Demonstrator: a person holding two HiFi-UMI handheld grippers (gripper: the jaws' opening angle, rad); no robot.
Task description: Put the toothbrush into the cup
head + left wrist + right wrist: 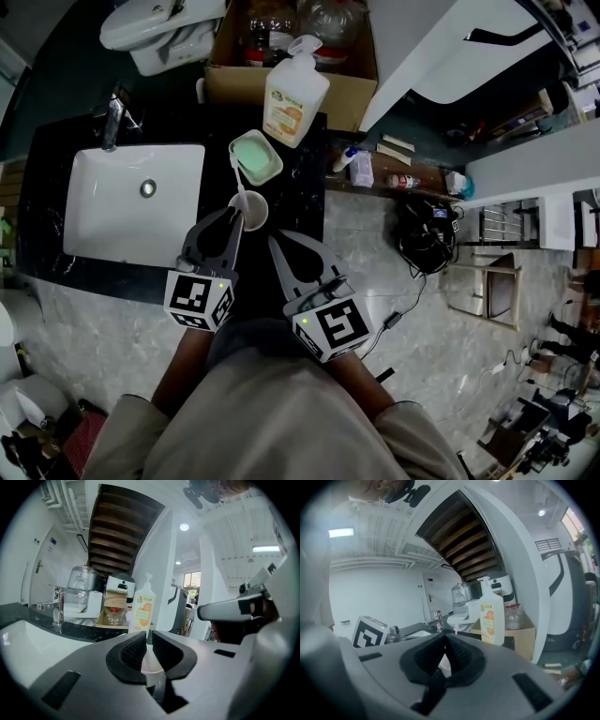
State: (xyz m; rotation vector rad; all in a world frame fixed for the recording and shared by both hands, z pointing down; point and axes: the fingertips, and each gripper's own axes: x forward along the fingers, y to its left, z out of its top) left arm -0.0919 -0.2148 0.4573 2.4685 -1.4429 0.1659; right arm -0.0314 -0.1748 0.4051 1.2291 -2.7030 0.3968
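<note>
The task looks all but finished. The slim white plastic toothbrush (238, 178) stands in the small round white cup (263, 218) on the black stone counter (302, 202). Its handle end is down inside the cup and its head leans away from the person, towards the pale green square dish (255, 157) just beyond the cup. The left claw (234, 214) sits right at the cup's near rim, its tips touching or almost touching the rim. In the left gripper view its dark ribbed pads (133, 651) stand only a narrow slot apart, with the cup's white mouth showing just below and past them. A thin white sliver lies along one pad in that slot. It may be the toothbrush handle, but it does not look clamped, so I judge this claw slightly spread and holding nothing. The right claw (275, 242) hangs just to the right of the left one and a little nearer the person. Its pads are pressed together on nothing, and the cup shows just ahead of its tips. The step in hand is therefore the release and withdrawal. The next move would be to spread the left claw a touch wider, so that neither pad drags on the handle. It should then back off towards the person, without nudging the light cup or knocking over the leaning brush. The tall white pump bottle with the orange label (295, 94) stands well beyond both claws and out of the way.
</note>
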